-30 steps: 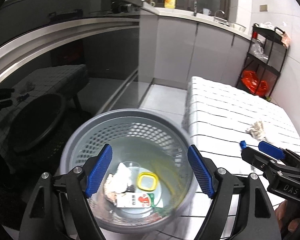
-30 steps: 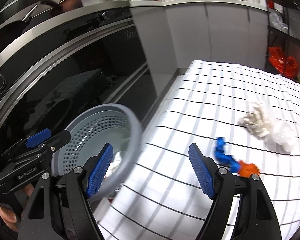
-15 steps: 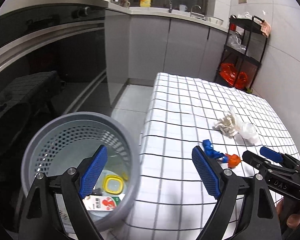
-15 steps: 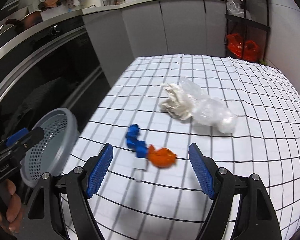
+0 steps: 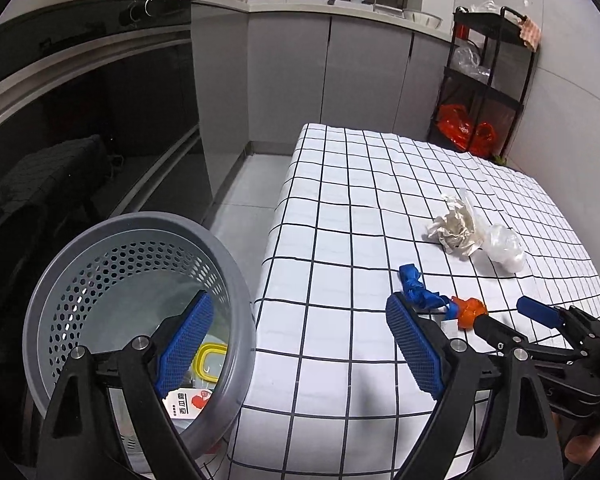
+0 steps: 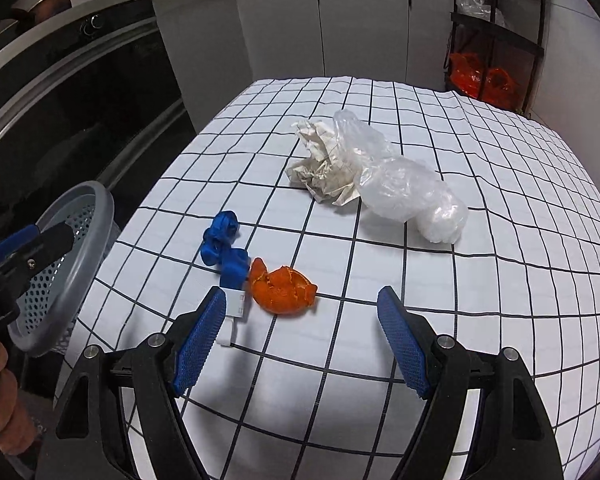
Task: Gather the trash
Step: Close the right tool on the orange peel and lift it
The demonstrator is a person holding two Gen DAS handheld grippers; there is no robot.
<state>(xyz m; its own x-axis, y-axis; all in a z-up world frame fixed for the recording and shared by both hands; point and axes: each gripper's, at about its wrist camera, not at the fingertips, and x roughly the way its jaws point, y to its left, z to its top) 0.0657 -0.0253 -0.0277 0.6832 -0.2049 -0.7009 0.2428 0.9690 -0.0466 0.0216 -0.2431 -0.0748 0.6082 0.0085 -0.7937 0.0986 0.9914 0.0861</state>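
While a grey bin (image 5: pixel 140 240) waits just off the near-left corner of a checked tabletop (image 6: pixel 500 320), the right claw (image 6: pixel 300 340) hangs wide open and empty above an orange peel (image 6: pixel 282 290), a placing that suggests the peel is the next piece of trash to go. Its jaws stand well apart either side of the peel, neither touching it. Touching the peel's left edge lies a crumpled blue wrapper (image 6: pixel 222 246), with a small white tag (image 6: pixel 234 306) just beside it under the left jaw, so a straight closing may catch these too. Farther back, a wad of paper (image 6: pixel 322 168) rests against a clear plastic bag (image 6: pixel 404 192), apart from the peel and out of the way. The left claw (image 5: pixel 300 344) is likewise wide open and holds nothing; it is poised over the gap between bin and tabletop, apparently idle while the other works. The bin already holds a yellow-rimmed lid (image 5: pixel 210 362) and a printed carton (image 5: pixel 188 402), a sign the collecting is partly done. Its rim sits close to the cloth edge, a short carry from the peel. Grey cabinets (image 5: pixel 360 72), a dark oven front (image 5: pixel 92 92) and a black rack (image 5: pixel 488 80) with red bags line the kitchen behind, none near the work.
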